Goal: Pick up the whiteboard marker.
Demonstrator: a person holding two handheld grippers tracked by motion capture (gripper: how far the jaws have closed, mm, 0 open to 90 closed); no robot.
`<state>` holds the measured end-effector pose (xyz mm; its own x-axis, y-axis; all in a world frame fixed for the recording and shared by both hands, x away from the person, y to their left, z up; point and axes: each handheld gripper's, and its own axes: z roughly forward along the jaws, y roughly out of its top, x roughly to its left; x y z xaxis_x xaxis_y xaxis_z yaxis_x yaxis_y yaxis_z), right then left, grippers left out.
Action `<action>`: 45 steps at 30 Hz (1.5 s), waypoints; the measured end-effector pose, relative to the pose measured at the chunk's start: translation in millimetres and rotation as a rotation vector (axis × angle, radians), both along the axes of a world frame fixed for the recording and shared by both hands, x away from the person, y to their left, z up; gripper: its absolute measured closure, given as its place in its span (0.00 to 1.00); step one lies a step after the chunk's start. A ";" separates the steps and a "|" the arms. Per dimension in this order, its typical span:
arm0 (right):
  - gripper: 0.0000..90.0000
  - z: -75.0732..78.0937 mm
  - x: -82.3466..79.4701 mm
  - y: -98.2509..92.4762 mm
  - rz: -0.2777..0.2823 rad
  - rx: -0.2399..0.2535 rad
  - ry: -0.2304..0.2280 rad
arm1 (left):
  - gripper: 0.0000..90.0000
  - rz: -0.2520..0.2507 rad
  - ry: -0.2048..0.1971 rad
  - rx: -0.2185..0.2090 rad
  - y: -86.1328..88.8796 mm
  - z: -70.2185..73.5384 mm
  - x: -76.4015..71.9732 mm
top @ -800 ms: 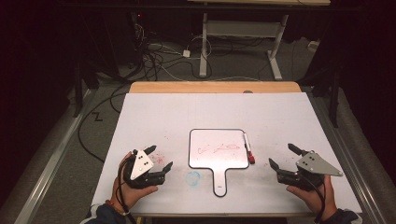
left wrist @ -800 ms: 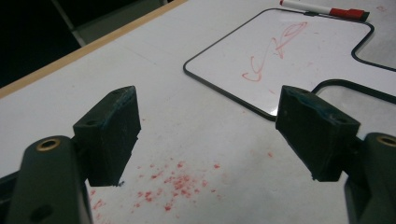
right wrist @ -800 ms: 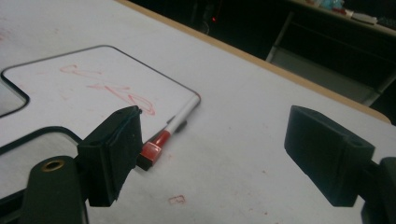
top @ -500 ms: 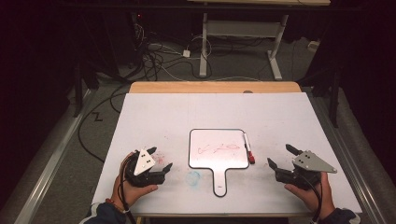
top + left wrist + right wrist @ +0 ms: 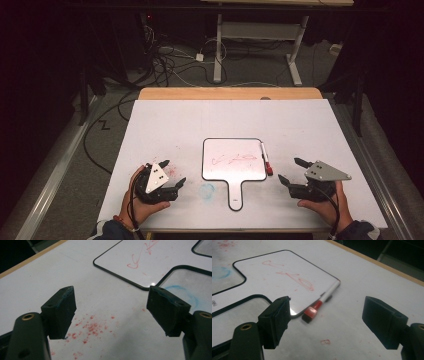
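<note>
Tools are both gaping empty as we are hovering the left tool [image 5: 172, 173] and right tool [image 5: 292, 170] beside the whiteboard [image 5: 233, 159] on the desk [image 5: 300, 120], probably lining up the right one to pinch the red-capped marker [image 5: 265, 158] at the board's edge.

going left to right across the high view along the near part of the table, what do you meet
left gripper → blue smudge → paddle-shaped whiteboard → red-capped marker → right gripper

left tongs [image 5: 172, 172] and right tongs [image 5: 291, 171] low, wide open, empty, tips facing inward
</note>
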<state>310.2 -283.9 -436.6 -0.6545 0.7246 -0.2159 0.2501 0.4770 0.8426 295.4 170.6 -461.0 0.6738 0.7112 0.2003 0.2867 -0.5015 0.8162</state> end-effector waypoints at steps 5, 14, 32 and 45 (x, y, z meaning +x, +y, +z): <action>0.36 6.8 19.4 10.7 0.023 0.019 0.077 | 0.25 -0.007 0.011 0.014 -0.2 -2.4 -0.4; 0.43 17.7 73.8 27.3 -0.053 0.039 0.304 | 0.25 -0.011 0.024 0.023 0.4 -4.0 0.3; 0.81 -19.0 138.4 45.9 -0.103 0.066 0.538 | 0.25 -0.026 0.050 0.037 0.2 -7.7 1.9; 0.90 -15.4 130.3 46.6 -0.071 0.038 0.486 | 0.25 -0.037 0.045 0.046 -2.0 -6.1 3.6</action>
<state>440.6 -237.3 -452.0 -0.6213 0.7727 0.1300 0.6497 0.4153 0.6367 299.0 168.7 -467.0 0.7082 0.6767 0.2014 0.3035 -0.5493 0.7786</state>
